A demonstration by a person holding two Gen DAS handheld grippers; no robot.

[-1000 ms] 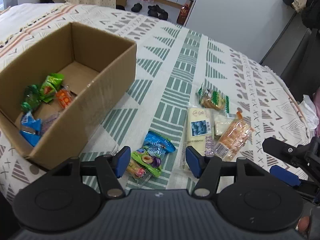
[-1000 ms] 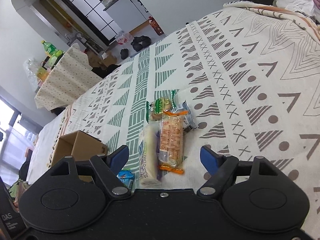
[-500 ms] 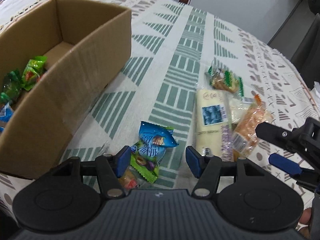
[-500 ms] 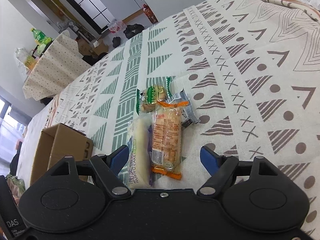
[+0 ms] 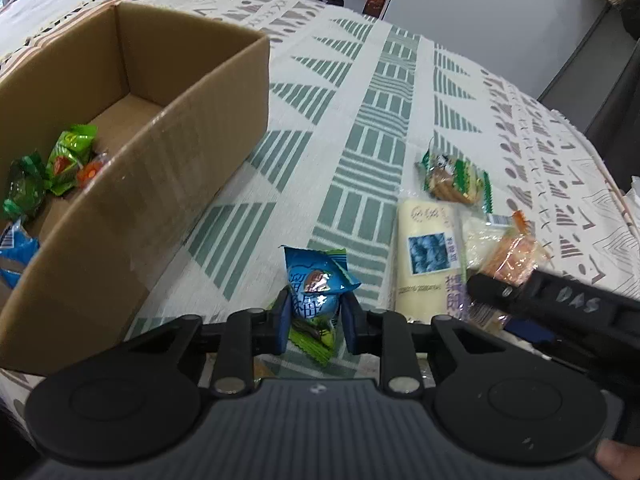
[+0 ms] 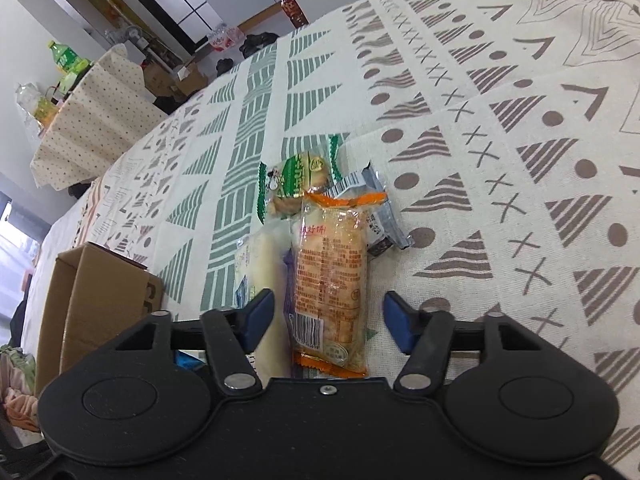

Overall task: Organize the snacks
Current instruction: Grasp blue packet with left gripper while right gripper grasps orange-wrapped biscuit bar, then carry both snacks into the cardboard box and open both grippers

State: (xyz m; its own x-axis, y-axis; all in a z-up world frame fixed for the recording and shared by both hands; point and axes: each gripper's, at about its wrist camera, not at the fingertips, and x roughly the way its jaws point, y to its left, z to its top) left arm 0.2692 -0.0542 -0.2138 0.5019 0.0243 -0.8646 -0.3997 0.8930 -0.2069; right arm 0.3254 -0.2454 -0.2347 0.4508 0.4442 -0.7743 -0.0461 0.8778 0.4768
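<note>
Blue candy packet (image 5: 316, 290): lies on patterned cloth over surface (image 5: 384, 112), just beside cardboard box (image 5: 132, 184); clamped between pads of left tool (image 5: 314, 320), jaws just closed on it. Green wrapper (image 5: 314, 338) underneath, possibly caught too. Advice: lift straight, check only intended packet rises, carry over box wall, release above sweets already inside. Orange biscuit pack (image 6: 330, 276): between jaws of right tool (image 6: 329, 318), jaws just narrowing, pads apart from wrapper, nothing gripped. Advice: centre on pack, avoid pale roll (image 6: 264, 264) touching alongside; squeeze gently, contents brittle.
</note>
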